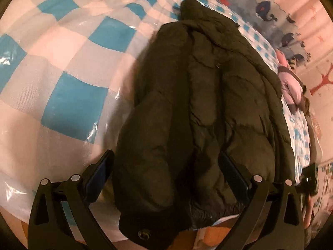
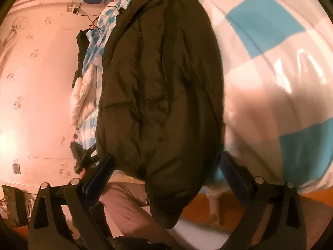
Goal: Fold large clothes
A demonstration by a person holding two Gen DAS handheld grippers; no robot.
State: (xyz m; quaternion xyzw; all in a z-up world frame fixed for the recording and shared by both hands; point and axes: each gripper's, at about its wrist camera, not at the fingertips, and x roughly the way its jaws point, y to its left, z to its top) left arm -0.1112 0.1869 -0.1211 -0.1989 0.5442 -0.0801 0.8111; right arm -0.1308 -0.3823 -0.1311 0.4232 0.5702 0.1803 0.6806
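Your left gripper [image 1: 166, 179] and right gripper [image 2: 166, 179] both gape wide, the folded dark puffer jacket [image 1: 199, 104] filling centre frame between their fingers on the checked bedspread [image 1: 68, 62].

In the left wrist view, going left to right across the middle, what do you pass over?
Blue and white checked bedcover → dark puffer jacket → pink garment at the bed's edge → pale wall with red marks.
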